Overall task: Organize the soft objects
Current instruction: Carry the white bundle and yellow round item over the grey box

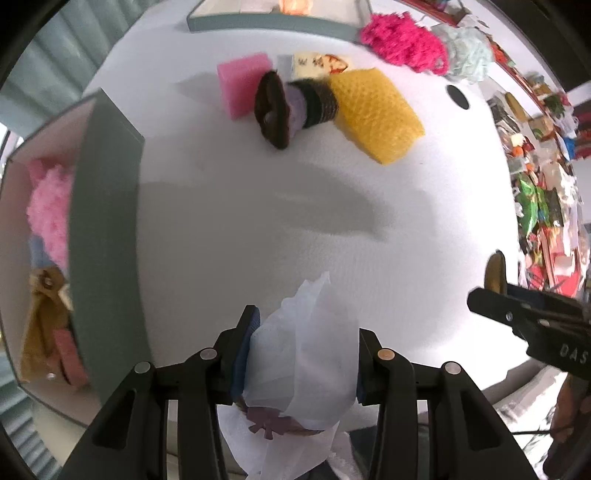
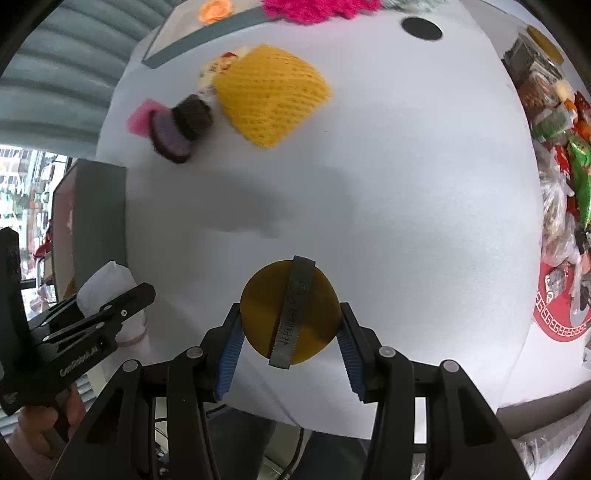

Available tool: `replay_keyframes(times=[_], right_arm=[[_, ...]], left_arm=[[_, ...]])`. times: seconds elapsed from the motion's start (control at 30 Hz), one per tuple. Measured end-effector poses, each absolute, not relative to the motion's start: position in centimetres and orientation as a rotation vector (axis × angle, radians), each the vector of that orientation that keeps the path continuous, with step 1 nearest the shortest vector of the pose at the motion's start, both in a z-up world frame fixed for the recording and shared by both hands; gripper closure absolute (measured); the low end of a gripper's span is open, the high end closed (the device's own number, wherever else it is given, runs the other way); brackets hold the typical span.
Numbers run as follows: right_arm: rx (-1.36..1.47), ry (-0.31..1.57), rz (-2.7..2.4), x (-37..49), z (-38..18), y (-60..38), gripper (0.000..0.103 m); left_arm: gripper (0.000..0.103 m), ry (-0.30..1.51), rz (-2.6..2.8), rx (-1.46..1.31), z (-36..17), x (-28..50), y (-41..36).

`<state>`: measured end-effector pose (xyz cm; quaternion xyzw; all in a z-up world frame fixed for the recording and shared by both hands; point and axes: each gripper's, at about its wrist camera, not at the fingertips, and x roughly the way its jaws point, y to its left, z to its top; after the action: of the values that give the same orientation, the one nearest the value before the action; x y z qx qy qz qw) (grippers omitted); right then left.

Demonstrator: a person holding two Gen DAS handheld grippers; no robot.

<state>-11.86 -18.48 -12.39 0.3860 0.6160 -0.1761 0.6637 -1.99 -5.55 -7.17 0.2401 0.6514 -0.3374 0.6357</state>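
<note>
My left gripper [image 1: 303, 347] is shut on a white gauzy pouch [image 1: 310, 354], held above the table's near edge; it also shows in the right wrist view [image 2: 110, 295]. My right gripper [image 2: 290, 332] is shut on a round yellow sponge pad with a grey strap [image 2: 291, 310]; the pad shows edge-on in the left wrist view [image 1: 495, 271]. On the far side of the white table lie a yellow mesh sponge [image 1: 373, 110], a pink sponge [image 1: 242, 83], a brown and purple round puff [image 1: 286, 107], a patterned cloth [image 1: 321, 63], a magenta fluffy scrunchie [image 1: 402, 40] and a pale green fluffy scrunchie [image 1: 467, 51].
A grey open box [image 1: 105, 236] on the left holds a pink fluffy item [image 1: 50, 210] and tan items. Another grey box [image 1: 266, 22] stands at the back. A black hole [image 1: 457, 96] marks the table. Cluttered shelves [image 1: 543, 206] run along the right.
</note>
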Motion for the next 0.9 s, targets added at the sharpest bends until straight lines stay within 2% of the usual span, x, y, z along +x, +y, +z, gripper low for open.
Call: replay_keyframes(times=[0.4, 0.9], right_arm=[[0.795, 1.368, -0.402, -8.9, -8.9, -13.9, 0.05], [0.578, 1.356, -0.32, -1.4, -4.2, -9.1, 0.05]], left_arm=[[0.059, 1.412, -0.818, 0.517, -3.4, 1.5, -1.9], [0.059, 1.304, -0.714, 0.31, 0.5, 7.8, 5.2]])
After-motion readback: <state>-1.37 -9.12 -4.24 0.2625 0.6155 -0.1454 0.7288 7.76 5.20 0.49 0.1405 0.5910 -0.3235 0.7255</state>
